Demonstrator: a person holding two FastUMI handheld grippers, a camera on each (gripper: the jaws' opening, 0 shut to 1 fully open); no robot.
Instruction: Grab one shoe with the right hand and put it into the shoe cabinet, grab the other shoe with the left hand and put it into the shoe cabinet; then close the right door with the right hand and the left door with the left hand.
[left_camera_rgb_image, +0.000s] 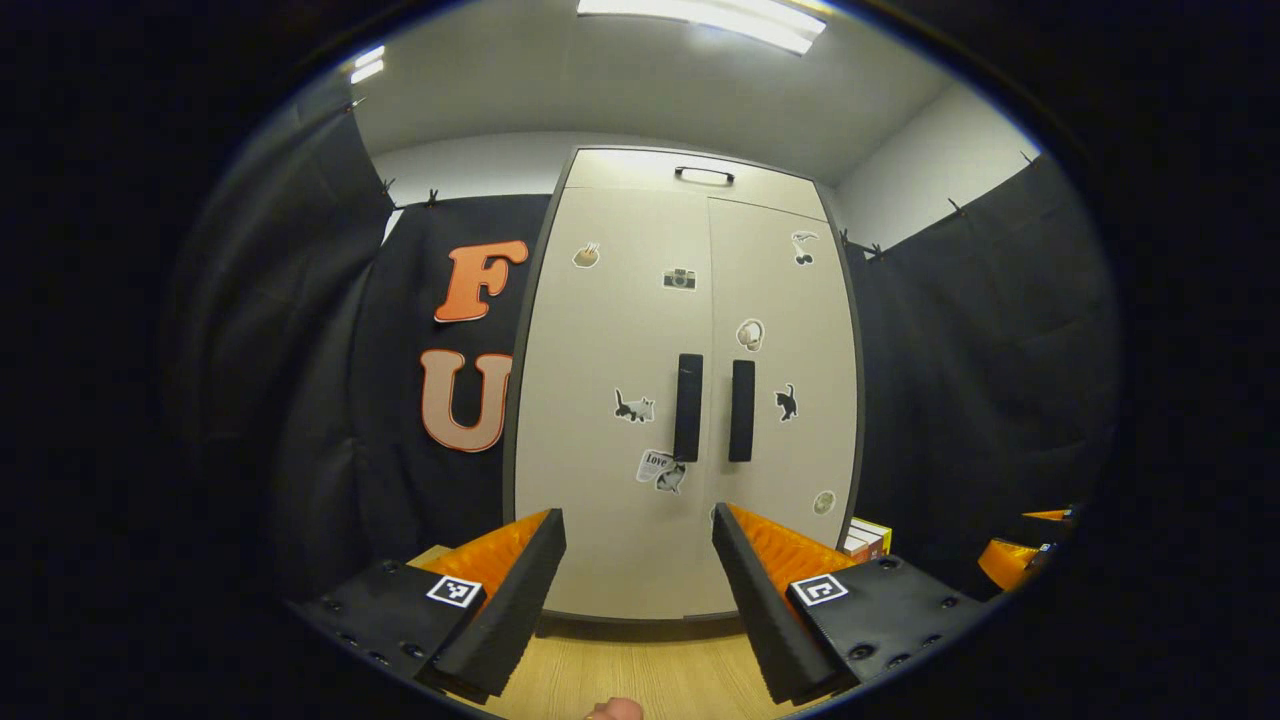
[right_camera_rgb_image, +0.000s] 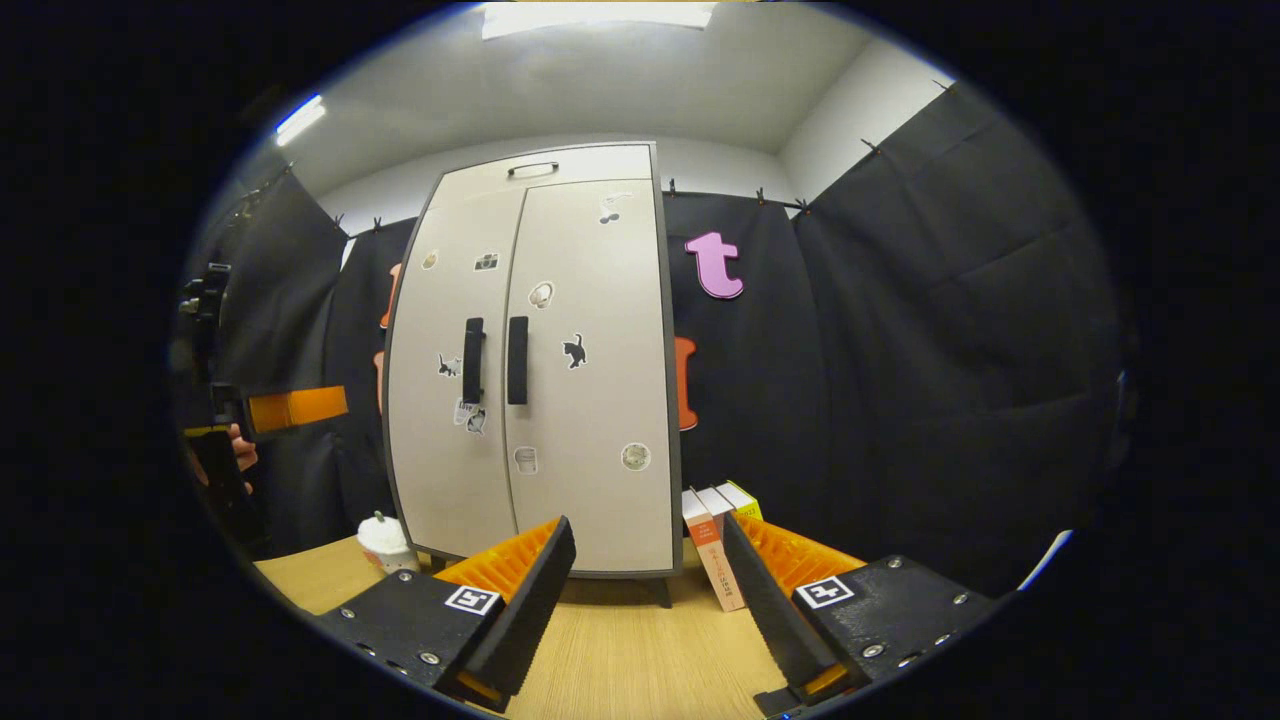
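The beige shoe cabinet stands straight ahead in the left gripper view, both doors closed, its two dark handles side by side at the middle seam. My left gripper is open with nothing between its fingers, a short way in front of the doors. In the right gripper view the shoe cabinet sits left of centre, doors closed. My right gripper is open and holds nothing, low over the wooden floor. The left gripper appears at the far left, held by a hand.
Several small boxes lean against the cabinet's right side, also seen as boxes. A white cup-like object stands at the cabinet's left foot. Black cloth walls close in both sides. Wooden floor lies in front.
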